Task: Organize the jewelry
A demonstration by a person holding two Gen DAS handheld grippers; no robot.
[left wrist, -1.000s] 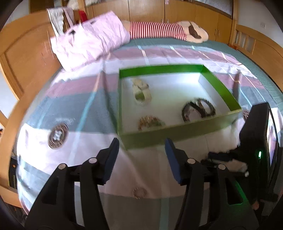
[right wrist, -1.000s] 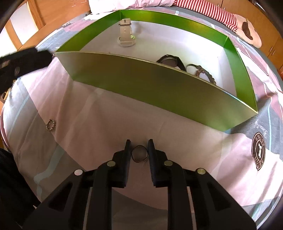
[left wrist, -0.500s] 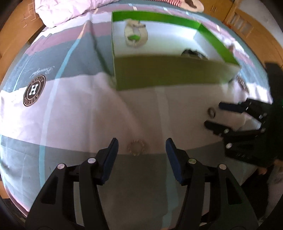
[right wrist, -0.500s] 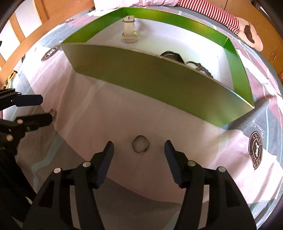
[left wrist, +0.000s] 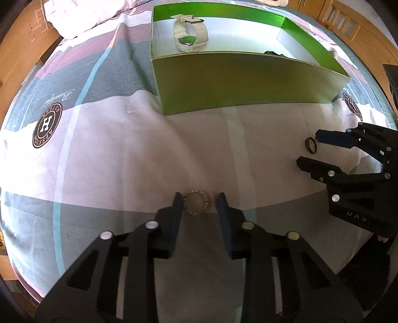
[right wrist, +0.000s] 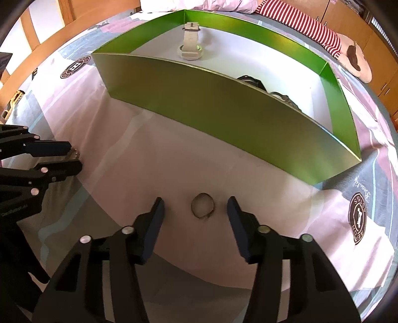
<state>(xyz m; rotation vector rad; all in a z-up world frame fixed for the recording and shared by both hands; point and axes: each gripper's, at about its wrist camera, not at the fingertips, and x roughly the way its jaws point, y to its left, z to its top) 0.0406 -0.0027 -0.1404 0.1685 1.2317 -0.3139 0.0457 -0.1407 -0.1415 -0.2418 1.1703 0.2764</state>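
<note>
A green box (left wrist: 243,82) with a white floor stands on the bedspread and holds a white watch (left wrist: 190,33) and dark bracelets (right wrist: 251,82). My left gripper (left wrist: 197,201) is low over the sheet, its open fingers closely flanking a gold beaded ring (left wrist: 196,204), which still lies on the sheet. My right gripper (right wrist: 195,205) is open wide around a thin dark ring (right wrist: 202,205) that lies on the sheet. The right gripper also shows in the left wrist view (left wrist: 308,151), and the left gripper in the right wrist view (right wrist: 72,157).
The box's near wall (right wrist: 223,119) rises just beyond both rings. Round logo prints (left wrist: 47,125) mark the bedspread. A pink pillow (left wrist: 82,17) and a striped plush toy (right wrist: 321,37) lie beyond the box. Wooden bed frame (left wrist: 17,42) runs along the left.
My left gripper dropped from above the box to the sheet and narrowed around the beaded ring. My right gripper opened, releasing the dark ring onto the sheet, and stayed spread wide.
</note>
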